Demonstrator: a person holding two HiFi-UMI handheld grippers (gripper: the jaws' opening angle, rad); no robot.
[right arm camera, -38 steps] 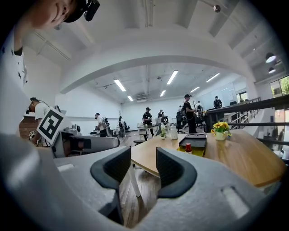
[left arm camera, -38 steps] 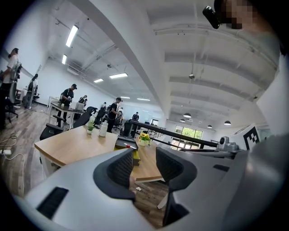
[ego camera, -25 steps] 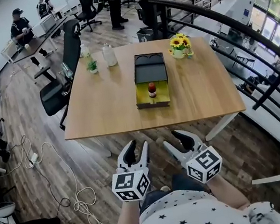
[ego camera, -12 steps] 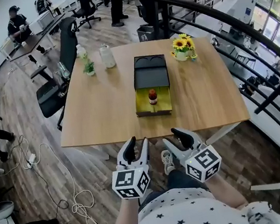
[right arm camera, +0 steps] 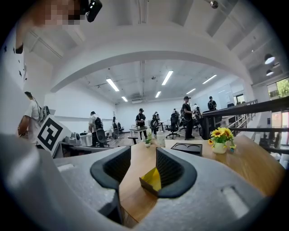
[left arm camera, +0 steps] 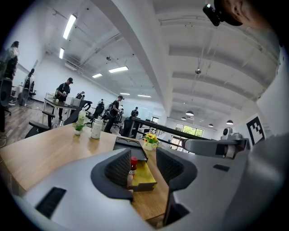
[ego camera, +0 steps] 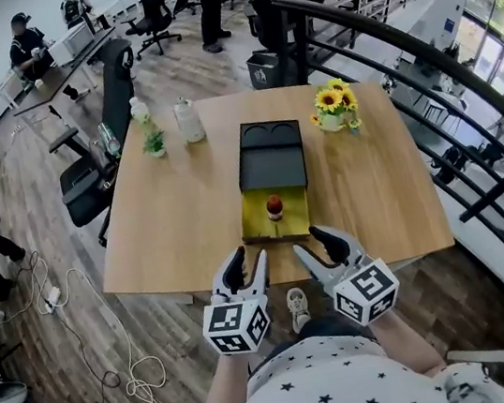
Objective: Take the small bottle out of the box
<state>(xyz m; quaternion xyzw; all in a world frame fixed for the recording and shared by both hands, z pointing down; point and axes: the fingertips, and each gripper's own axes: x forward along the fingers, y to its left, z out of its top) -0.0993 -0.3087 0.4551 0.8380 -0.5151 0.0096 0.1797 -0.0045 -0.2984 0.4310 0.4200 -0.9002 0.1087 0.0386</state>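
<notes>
A small bottle [ego camera: 274, 206] with a red cap stands upright in the yellow-lined box [ego camera: 258, 228] near the front edge of the wooden table [ego camera: 171, 228]. The box's black lid [ego camera: 274, 154] lies open behind it. My left gripper [ego camera: 246, 265] hovers open at the table's front edge, just left of the box and short of it. My right gripper [ego camera: 318, 247] is open too, just right of the box. In the left gripper view the bottle [left arm camera: 133, 165] shows beyond the empty left gripper [left arm camera: 143, 169]. The right gripper view has the box's corner [right arm camera: 152, 179] beyond the right gripper [right arm camera: 143, 171].
A pot of sunflowers [ego camera: 332, 107] stands at the table's back right. A white jar [ego camera: 188, 120], a small plant [ego camera: 154, 143] and a bottle [ego camera: 138, 109] sit at the back left. An office chair [ego camera: 95, 168] is left of the table, a railing [ego camera: 422, 74] right.
The table and box have come closer. Both grippers, earlier over the floor well short of the table, now reach its front edge on either side of the box.
</notes>
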